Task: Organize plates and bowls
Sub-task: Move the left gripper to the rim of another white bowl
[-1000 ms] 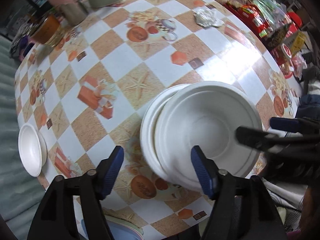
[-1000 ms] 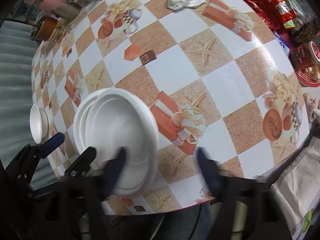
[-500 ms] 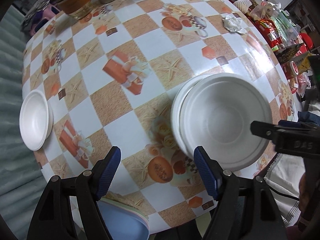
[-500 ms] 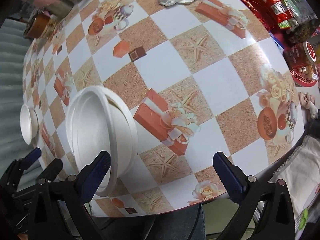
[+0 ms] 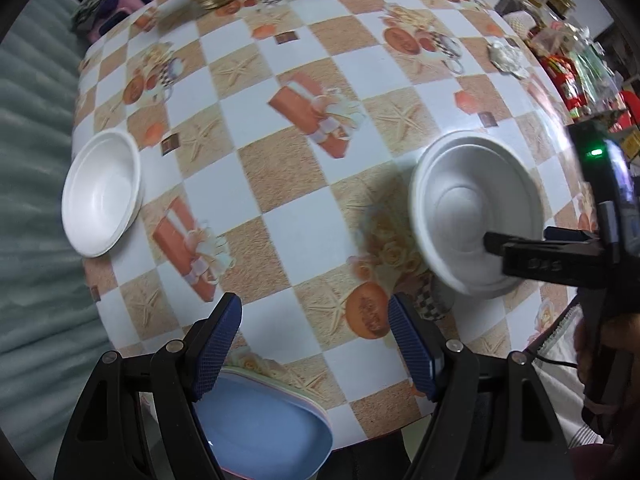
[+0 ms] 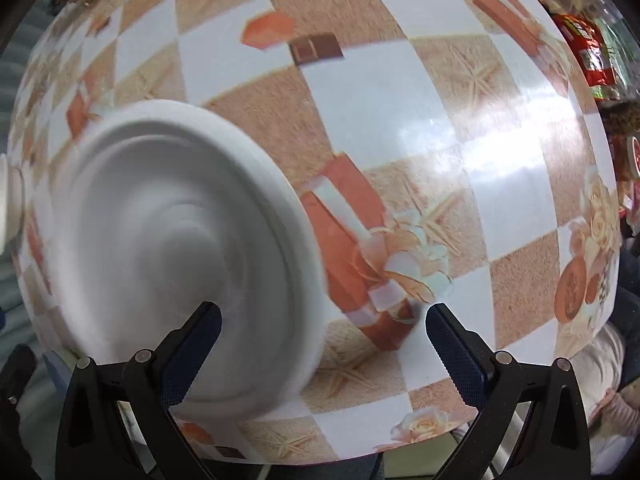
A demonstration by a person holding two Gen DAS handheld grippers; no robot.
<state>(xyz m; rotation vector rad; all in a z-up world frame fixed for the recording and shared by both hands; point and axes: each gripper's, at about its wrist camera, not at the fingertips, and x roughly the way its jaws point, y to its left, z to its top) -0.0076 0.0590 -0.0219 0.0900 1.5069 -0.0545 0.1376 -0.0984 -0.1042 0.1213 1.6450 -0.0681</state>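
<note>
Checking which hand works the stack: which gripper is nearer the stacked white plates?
Right. The right gripper has one finger over the stacked white plates; the left gripper hangs open, off to their left.

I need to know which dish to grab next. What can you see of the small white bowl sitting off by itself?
The small white bowl looks like matte white foam, round with a broad flat rim and a shallow well. It sits upright and looks empty on the checkered tablecloth at the table's left edge, partly on a printed gift box. Nothing touches it; both tongs are well away.
</note>
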